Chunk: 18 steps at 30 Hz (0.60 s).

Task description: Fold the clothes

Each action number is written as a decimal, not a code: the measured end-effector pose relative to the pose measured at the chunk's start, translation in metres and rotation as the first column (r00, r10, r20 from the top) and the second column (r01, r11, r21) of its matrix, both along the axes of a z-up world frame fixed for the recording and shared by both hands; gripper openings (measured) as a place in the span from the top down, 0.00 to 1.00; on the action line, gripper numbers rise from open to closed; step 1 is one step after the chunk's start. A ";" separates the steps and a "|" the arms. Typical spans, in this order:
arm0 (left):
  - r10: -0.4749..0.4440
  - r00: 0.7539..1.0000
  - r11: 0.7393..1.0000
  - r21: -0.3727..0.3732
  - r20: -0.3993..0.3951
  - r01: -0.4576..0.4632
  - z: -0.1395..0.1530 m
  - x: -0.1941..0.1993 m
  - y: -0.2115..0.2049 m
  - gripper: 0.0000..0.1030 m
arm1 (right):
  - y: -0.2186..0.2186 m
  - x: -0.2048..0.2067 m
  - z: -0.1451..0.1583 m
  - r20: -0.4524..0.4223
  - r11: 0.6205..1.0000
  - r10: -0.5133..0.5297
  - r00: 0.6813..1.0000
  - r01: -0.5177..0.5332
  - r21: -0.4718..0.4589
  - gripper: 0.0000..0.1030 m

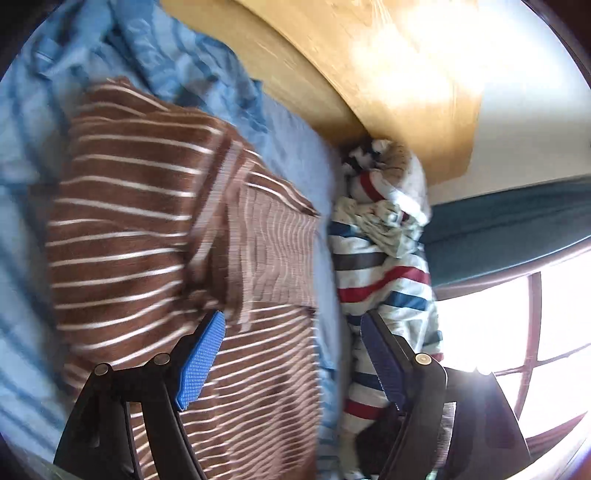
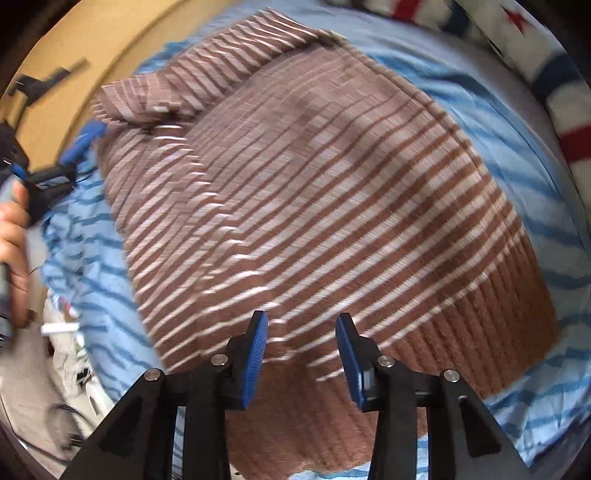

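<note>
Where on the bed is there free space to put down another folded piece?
Free: the blue striped sheet between the brown striped sweater and the star-print bedding, and the sheet's strip below the sweater's ribbed hem. Crowded: the rumpled sheet beside the left gripper, and the heaped striped bedding by the headboard.

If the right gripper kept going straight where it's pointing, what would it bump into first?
Most likely the brown striped sweater. The right gripper points steeply down with its jaws open and nothing between them, and the sweater's ribbed hem lies directly ahead. How far away is hard to judge.
</note>
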<state>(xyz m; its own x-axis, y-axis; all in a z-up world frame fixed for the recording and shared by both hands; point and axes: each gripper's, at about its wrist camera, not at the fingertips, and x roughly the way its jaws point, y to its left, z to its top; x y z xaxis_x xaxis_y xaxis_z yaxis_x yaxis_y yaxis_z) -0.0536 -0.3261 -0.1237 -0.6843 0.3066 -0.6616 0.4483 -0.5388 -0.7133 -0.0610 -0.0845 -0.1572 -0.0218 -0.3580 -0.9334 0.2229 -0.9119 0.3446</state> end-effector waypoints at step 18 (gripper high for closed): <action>-0.150 0.965 0.974 -0.138 0.214 0.182 -0.088 0.087 0.064 0.90 | 0.009 0.051 -0.018 0.087 0.976 0.167 0.982 -0.177 0.124 0.75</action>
